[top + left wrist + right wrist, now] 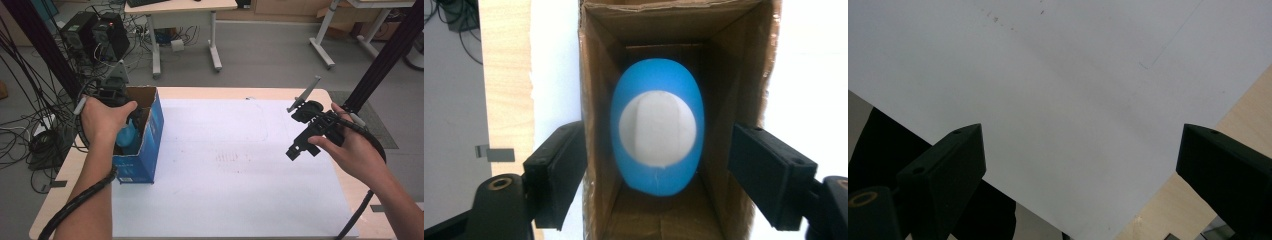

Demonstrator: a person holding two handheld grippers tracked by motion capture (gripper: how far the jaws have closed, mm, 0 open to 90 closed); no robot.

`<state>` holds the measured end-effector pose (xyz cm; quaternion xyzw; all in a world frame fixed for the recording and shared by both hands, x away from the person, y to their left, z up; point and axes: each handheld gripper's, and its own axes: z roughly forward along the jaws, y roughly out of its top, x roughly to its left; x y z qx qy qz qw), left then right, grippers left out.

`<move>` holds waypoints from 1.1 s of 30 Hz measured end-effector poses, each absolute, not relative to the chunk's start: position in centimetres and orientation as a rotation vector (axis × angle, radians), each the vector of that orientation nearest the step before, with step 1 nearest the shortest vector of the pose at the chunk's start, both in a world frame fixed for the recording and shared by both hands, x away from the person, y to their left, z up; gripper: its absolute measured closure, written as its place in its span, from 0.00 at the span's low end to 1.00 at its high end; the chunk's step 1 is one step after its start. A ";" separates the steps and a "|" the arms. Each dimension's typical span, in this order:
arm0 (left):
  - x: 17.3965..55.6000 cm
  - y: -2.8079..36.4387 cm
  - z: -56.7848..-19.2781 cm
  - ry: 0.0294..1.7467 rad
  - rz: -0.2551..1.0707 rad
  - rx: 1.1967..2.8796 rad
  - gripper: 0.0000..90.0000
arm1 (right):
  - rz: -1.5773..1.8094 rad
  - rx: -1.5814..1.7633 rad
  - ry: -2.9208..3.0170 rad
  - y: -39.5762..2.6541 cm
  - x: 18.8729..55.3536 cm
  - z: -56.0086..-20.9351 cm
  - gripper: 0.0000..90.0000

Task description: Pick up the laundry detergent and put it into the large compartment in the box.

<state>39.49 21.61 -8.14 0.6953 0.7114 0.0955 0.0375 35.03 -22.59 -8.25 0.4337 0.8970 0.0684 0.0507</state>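
A blue egg-shaped object (656, 82) with a white round cap sits inside an open cardboard box (594, 100). From above, the box (147, 150) is blue on the outside and stands at the table's left edge, with the blue object (127, 136) partly hidden by the hand. My left gripper (656, 137) hovers over the box mouth, open, its pads clear of the object on both sides. My right gripper (300, 145) is held above the table's right side, open and with nothing between its jaws, and my right gripper (1080, 150) looks down on bare white sheet.
A large white sheet (225, 165) covers most of the wooden table (345, 180). Black frame posts rise at the far left (45, 45) and far right (385, 55). Behind the table are desks, computer towers (95, 32) and tangled floor cables.
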 end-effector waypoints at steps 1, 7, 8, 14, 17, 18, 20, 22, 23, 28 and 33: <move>39.5 21.6 -8.1 2.183 0.293 2.134 0.24 | 0.211 1.321 2.729 -22.6 35.0 -8.2 0.07; 38.1 21.3 -6.0 2.158 0.325 2.109 0.16 | 0.219 1.322 2.729 -22.8 34.7 -7.9 0.07; 37.9 21.2 -5.7 2.153 0.329 2.106 0.15 | 0.220 1.319 2.730 -22.8 34.6 -7.8 0.07; 37.1 20.3 -3.9 2.121 0.355 2.101 0.13 | 0.233 1.309 2.731 -22.8 34.3 -7.5 0.07; 36.6 19.3 -2.8 2.089 0.378 2.100 0.11 | 0.247 1.305 2.728 -22.9 34.0 -7.2 0.07; 36.6 19.3 -2.8 2.089 0.378 2.100 0.11 | 0.244 1.304 2.727 -22.9 33.9 -7.2 0.07; 36.5 18.4 -2.3 2.059 0.383 2.116 0.10 | 0.251 1.301 2.729 -23.1 33.9 -7.1 0.07; 36.6 18.1 -2.1 2.047 0.383 2.123 0.10 | 0.252 1.302 2.728 -23.1 33.9 -7.1 0.07; 36.6 17.8 -2.0 2.037 0.383 2.125 0.10 | 0.252 1.304 2.729 -23.2 33.9 -7.1 0.07; 37.0 16.2 -1.7 1.995 0.374 2.155 0.09 | 0.260 1.310 2.724 -23.6 33.7 -7.0 0.07; 37.7 14.5 -1.5 1.958 0.375 2.180 0.09 | 0.261 1.326 2.719 -24.1 33.9 -6.9 0.07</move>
